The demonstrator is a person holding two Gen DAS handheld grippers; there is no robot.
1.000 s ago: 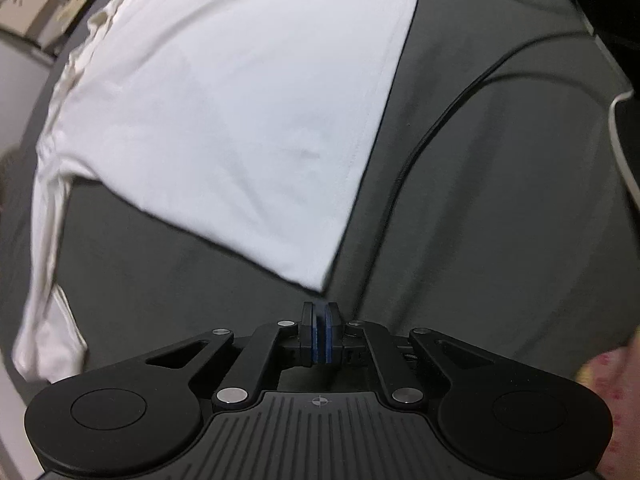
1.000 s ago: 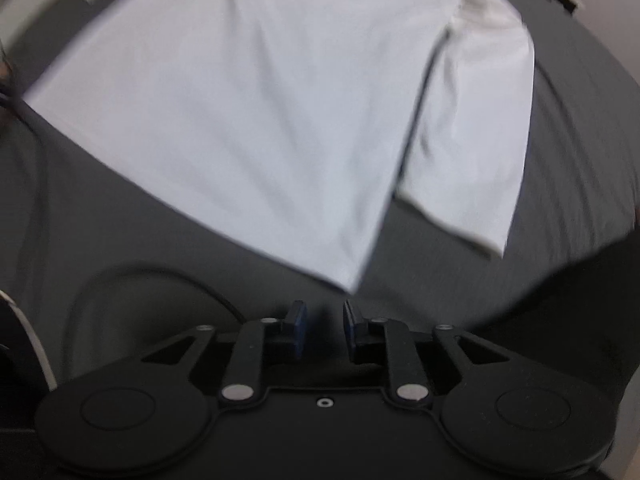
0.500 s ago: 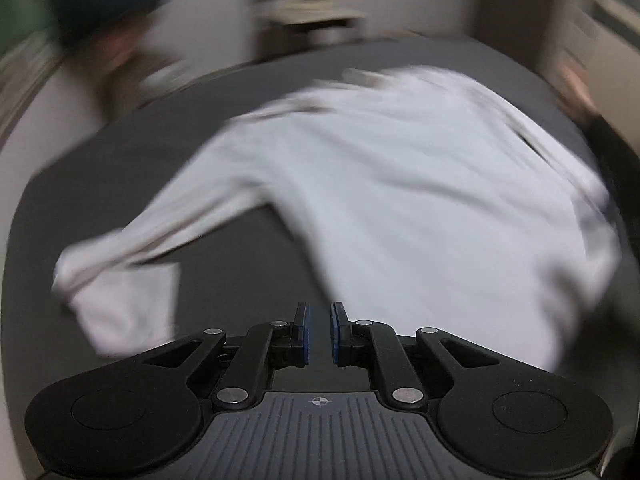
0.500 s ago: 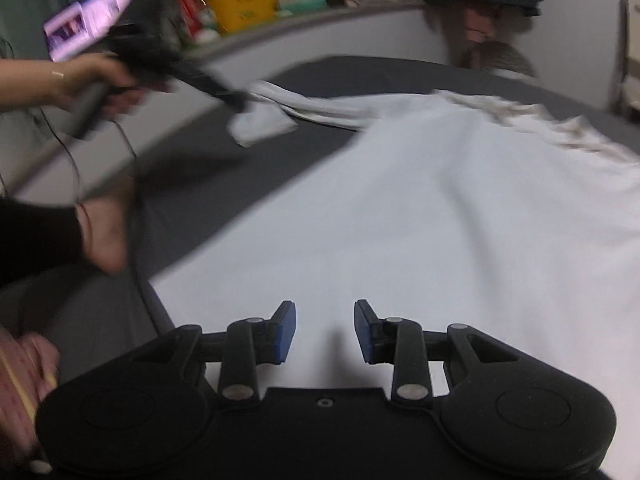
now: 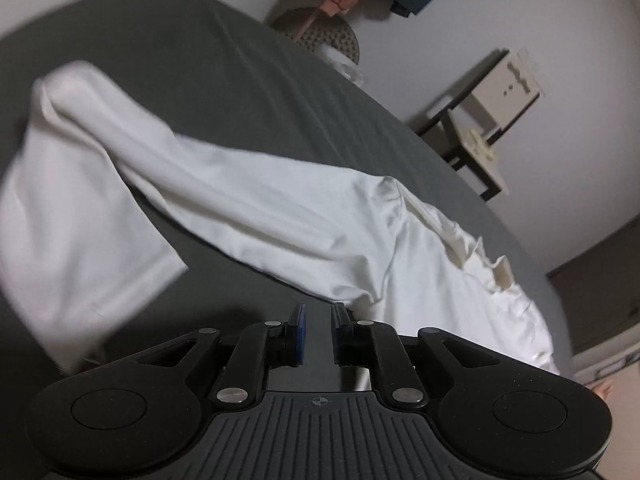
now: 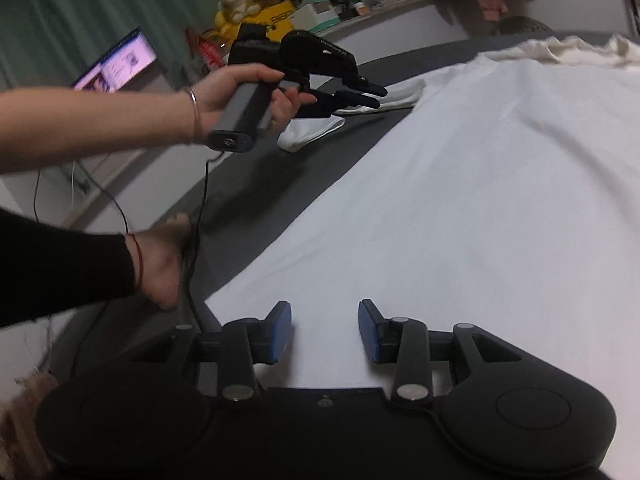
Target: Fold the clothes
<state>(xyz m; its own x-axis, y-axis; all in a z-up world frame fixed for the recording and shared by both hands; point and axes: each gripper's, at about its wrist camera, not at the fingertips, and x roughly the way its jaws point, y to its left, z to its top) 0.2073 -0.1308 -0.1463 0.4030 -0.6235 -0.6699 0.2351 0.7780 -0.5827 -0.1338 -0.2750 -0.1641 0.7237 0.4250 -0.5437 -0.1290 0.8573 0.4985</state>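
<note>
A white long-sleeved shirt [image 6: 480, 200] lies spread on the dark grey bed [image 6: 304, 172]. In the left wrist view its left sleeve [image 5: 240, 200] runs across the sheet and doubles back at the cuff [image 5: 72, 220]. My left gripper [image 5: 318, 310] hovers just short of the sleeve near the armpit, jaws a narrow slit apart with nothing between them. From the right wrist view, a hand holds the left gripper [image 6: 374, 94] above the cuff. My right gripper [image 6: 324, 308] is over the shirt's body near its side edge, jaws opening, nothing between them.
A bare foot [image 6: 168, 264] and a black cable [image 6: 200, 208] rest on the bed's left edge. A lit screen [image 6: 120, 64] and a cluttered ledge [image 6: 280, 8] stand beyond. A small side table [image 5: 480, 120] and a woven stool [image 5: 328, 32] stand past the bed's far side.
Both grippers left the shirt's bottom hem. The left one rolled and swung over to the sleeve, its shut jaws parting slightly. The right one moved up over the shirt's body, jaws widening.
</note>
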